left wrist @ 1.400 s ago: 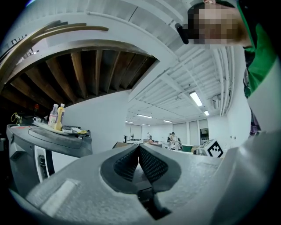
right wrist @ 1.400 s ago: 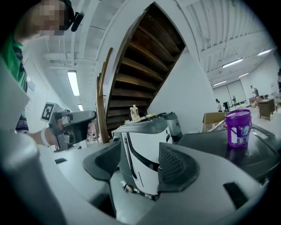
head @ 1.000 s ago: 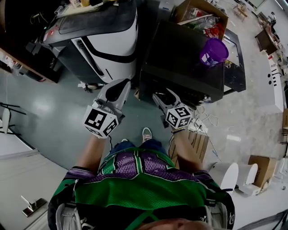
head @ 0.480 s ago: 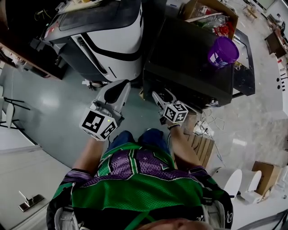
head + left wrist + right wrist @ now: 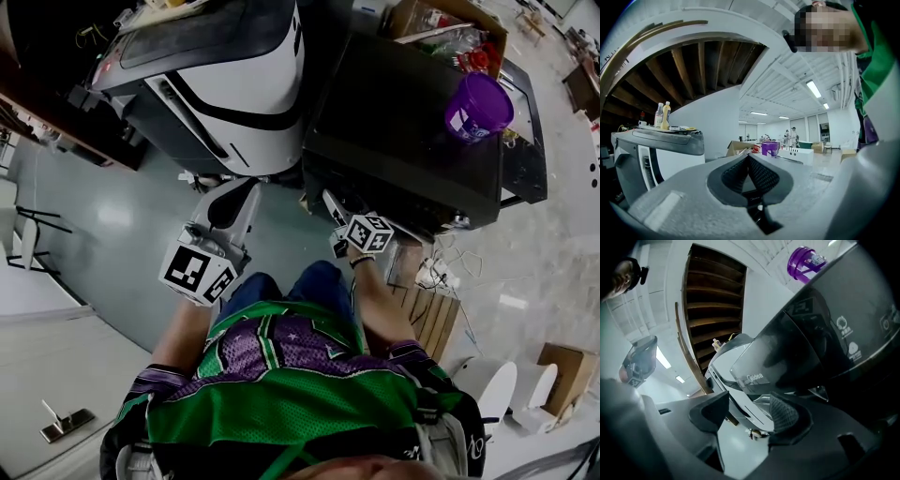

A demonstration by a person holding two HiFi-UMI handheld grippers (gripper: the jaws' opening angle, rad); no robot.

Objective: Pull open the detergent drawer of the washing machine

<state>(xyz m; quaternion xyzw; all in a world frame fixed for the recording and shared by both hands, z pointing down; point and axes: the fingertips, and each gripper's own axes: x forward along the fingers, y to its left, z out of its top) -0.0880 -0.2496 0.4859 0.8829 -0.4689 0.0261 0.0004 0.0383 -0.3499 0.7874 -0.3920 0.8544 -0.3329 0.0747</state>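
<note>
At the washing machine's (image 5: 403, 122) front top corner, the detergent drawer (image 5: 757, 376), probably the glossy badged panel, sat shut just ahead of the right gripper (image 5: 750, 408), jaws parted and empty. Likely stiff, slick plastic: hook its lower edge. The left gripper (image 5: 748, 159), pinched together on nothing, hung beside the machine.

A workshop-like hall: ceiling strip lights (image 5: 813, 88), cardboard boxes (image 5: 562, 364), a washing machine (image 5: 403, 122) on bare floor (image 5: 122, 234).

The grey-green floor (image 5: 122, 244) carries a white machine (image 5: 239, 84) and a black washing machine (image 5: 403, 122) side by side. A purple cup (image 5: 478, 105) stands on the black one's top. A cardboard box (image 5: 562, 370) sits apart on the floor.
</note>
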